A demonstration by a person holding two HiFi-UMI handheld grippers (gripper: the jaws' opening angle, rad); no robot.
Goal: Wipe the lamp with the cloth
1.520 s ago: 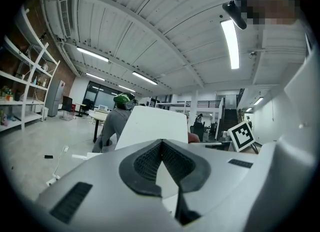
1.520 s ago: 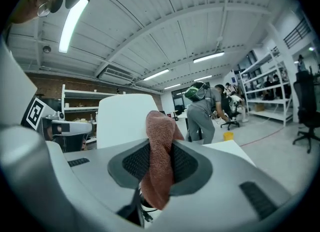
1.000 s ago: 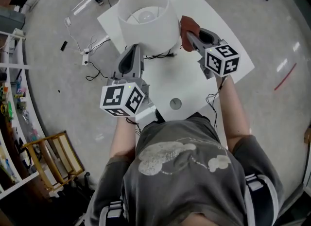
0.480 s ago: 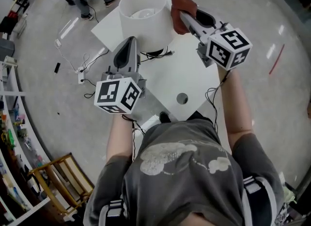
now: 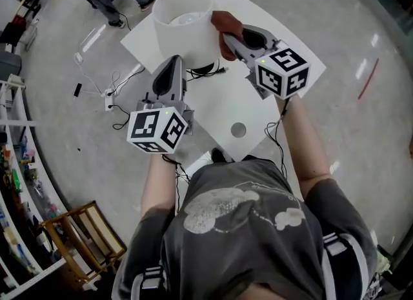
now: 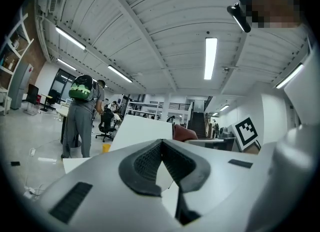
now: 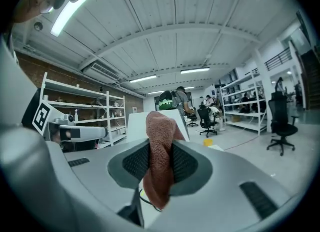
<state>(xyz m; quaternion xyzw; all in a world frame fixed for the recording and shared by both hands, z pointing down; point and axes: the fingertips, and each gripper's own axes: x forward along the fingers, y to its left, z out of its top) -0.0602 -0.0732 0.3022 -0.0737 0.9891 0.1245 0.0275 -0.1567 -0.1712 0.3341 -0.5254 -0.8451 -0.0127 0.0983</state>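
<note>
A person stands over a white table with a gripper in each hand. The right gripper is clamped on a folded rust-brown cloth, which it holds up against the right side of the lamp, a white drum shade with a dark cable at its foot. The left gripper, jaws closed together on nothing, points at the lamp's base from the near side. Each gripper's marker cube bears black-and-white square codes. Another person with a green backpack stands beyond the table.
</note>
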